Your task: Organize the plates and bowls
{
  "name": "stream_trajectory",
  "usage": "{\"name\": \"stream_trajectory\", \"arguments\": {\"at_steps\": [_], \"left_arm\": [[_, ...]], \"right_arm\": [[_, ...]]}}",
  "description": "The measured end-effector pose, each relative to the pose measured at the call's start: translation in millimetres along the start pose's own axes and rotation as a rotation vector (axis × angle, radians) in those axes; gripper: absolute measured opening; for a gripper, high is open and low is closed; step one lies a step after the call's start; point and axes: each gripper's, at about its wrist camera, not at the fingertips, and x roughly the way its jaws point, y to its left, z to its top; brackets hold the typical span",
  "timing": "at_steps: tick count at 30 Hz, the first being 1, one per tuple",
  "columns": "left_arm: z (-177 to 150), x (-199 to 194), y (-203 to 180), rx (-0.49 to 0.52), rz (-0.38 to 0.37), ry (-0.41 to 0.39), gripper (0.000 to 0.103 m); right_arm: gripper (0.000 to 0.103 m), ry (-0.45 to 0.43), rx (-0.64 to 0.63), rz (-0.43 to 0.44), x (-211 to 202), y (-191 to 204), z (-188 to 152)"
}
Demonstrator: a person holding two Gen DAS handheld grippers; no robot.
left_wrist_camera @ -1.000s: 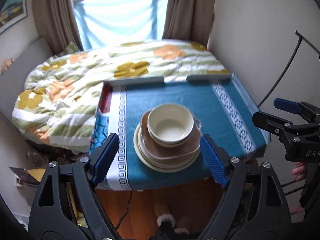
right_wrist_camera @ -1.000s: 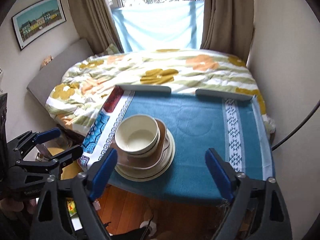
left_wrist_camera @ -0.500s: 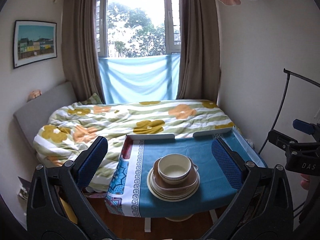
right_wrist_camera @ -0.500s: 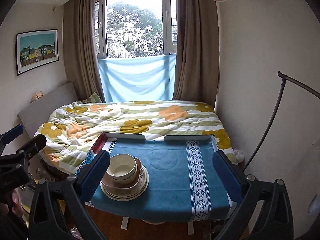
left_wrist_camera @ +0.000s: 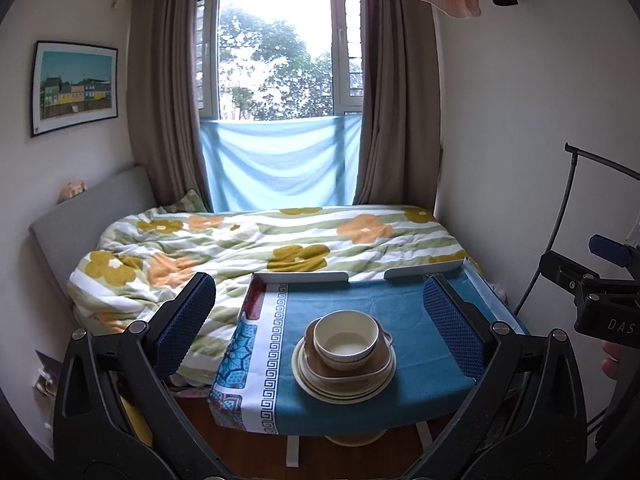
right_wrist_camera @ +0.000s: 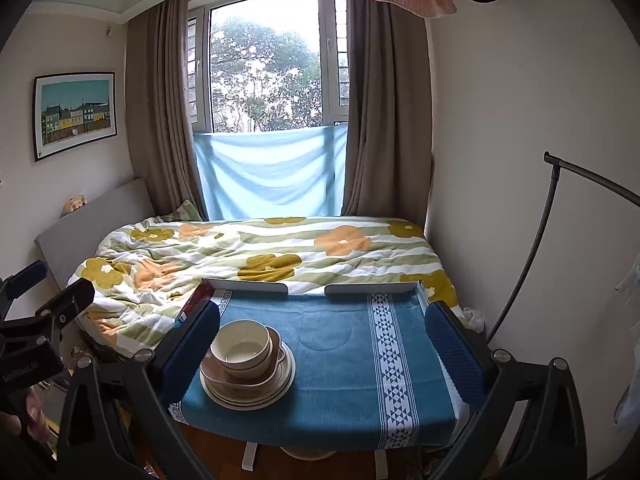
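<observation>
A cream bowl (left_wrist_camera: 346,338) sits on top of a brown dish (left_wrist_camera: 352,370), which rests on a stack of cream plates (left_wrist_camera: 344,390) on the table with a blue cloth (left_wrist_camera: 404,320). The same bowl (right_wrist_camera: 241,346) and plates (right_wrist_camera: 256,394) show in the right wrist view. My left gripper (left_wrist_camera: 320,328) is open and empty, held back from the table. My right gripper (right_wrist_camera: 324,348) is open and empty, also held back from the table; the stack is near its left finger (right_wrist_camera: 192,344).
A bed with a flowered duvet (left_wrist_camera: 256,248) lies behind the table below a window. A black curved stand (right_wrist_camera: 548,220) rises at the right by the wall. The table's legs and a wooden floor (left_wrist_camera: 248,448) show below.
Both grippers have pulled back and up from the table, so the stack looks smaller and the window and walls have come into view. The dishes have not moved.
</observation>
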Motion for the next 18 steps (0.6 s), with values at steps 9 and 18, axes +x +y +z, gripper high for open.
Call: {"name": "stream_trajectory", "arguments": {"at_steps": [9, 18], "left_arm": [[0.0, 1.4, -1.3, 0.001, 0.011, -0.003, 0.103], [1.6, 3.2, 0.8, -0.001, 0.017, -0.006, 0.103]], "right_arm": [[0.102, -0.003, -0.004, -0.004, 0.9, 2.1, 0.4], [0.102, -0.008, -0.010, -0.011, 3.0, -0.3, 1.6]]}}
